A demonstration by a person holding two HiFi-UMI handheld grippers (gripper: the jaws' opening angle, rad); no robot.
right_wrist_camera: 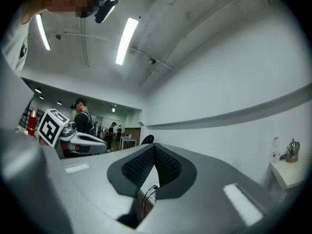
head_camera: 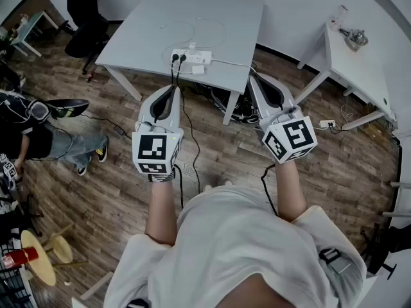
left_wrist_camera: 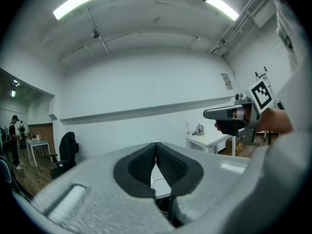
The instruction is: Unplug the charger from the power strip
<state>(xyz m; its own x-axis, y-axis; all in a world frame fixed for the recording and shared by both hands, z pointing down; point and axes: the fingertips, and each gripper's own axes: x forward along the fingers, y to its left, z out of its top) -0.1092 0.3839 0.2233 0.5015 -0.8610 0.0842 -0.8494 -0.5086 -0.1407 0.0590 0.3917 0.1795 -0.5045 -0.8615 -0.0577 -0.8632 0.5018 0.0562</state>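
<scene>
White plastic power strip (head_camera: 192, 57) lies near the front edge of the grey surface (head_camera: 141, 37). The charger (head_camera: 191, 47) is judged to be the small white block standing on top of the strip. Two black plugs (head_camera: 178, 58) occupy the strip's left end.

Expect a light, rigid, smooth body held only by prong friction. Grip its side faces and pull straight out while the strip is pinned down.

Short of the strip, the left claw (head_camera: 174, 88) and right claw (head_camera: 255, 79) each have pads pressed together, with nothing between them.

No brand or label is legible on the strip. Only the square markers on the claw cubes show.
</scene>
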